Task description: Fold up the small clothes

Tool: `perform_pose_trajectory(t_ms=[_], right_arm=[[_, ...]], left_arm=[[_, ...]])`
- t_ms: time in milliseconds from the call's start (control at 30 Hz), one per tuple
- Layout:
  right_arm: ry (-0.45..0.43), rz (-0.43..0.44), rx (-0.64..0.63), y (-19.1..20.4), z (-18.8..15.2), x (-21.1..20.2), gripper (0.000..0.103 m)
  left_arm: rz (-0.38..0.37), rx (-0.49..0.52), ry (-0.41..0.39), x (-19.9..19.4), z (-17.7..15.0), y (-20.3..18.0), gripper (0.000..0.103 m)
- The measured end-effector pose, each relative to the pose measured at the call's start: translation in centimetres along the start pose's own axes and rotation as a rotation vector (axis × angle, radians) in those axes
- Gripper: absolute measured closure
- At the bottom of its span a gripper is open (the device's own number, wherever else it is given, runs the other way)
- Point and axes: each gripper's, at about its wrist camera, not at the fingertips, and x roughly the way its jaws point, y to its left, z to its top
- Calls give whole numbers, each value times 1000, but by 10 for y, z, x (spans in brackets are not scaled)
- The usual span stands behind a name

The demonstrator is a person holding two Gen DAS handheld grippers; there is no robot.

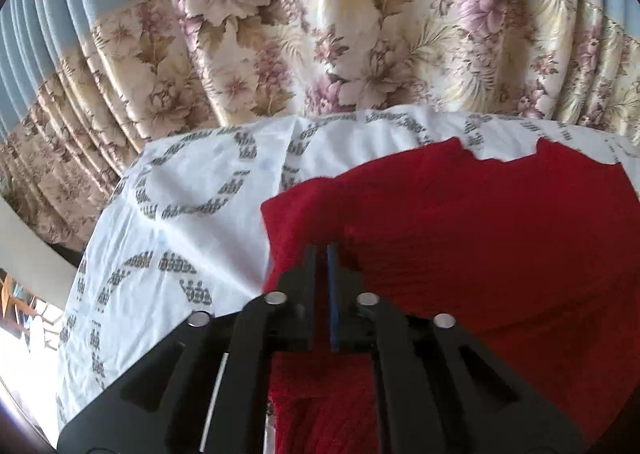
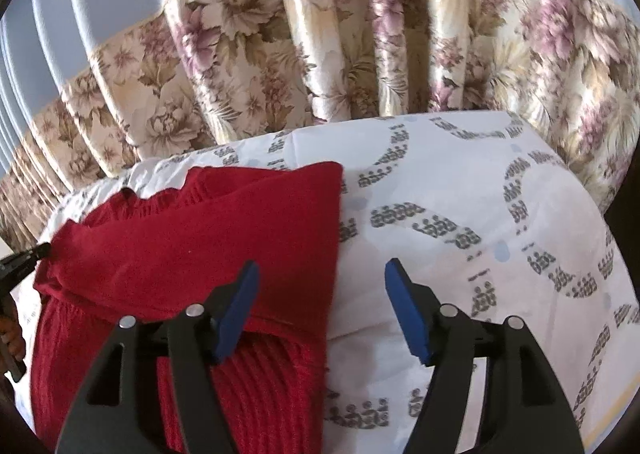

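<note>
The right gripper (image 2: 320,278) is hanging over the near edge of the table with its blue pads (image 2: 236,314) spread wide and nothing between them; its left finger is sitting over the red knitted sweater (image 2: 192,238), its right finger over the bare white patterned cloth (image 2: 460,190) that is covering the table. The sweater's right edge is running up between the two fingers, nearer the left one, so most of the garment is lying to the left of this gripper. The left gripper (image 1: 325,254) is sitting low over the sweater (image 1: 480,230) with its jaws nearly together, only a thin slit showing between the pads; whether any knit is pinched there cannot be told. In the right wrist view its dark tip (image 2: 38,252) is showing at the sweater's far left corner, where the fabric is bunching. Beyond the grippers the sweater is lying partly folded, a flap doubled over its ribbed body. Behind the table a floral curtain (image 2: 248,66) is hanging in pleats.
</note>
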Motion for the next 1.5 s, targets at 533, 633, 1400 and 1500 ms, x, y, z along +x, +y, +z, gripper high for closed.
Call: perform_pose_trajectory(t_ms=[533,633,1400,1500], right_arm=[[6,-111,-169,41,2,-2,21],[106,-134,-193,41,-6,16,21],[-6,-24,-7,-30,-229,-225,27],[15,16,0,-25,-248,-227,34]], left_arm=[[182,56,18,9,-11,-4,9],[191,71,8,12,-19,-4,5],[48,-122,-129,-228,-269,84,4],[-5,-150,-100,-231,-289,78,4]])
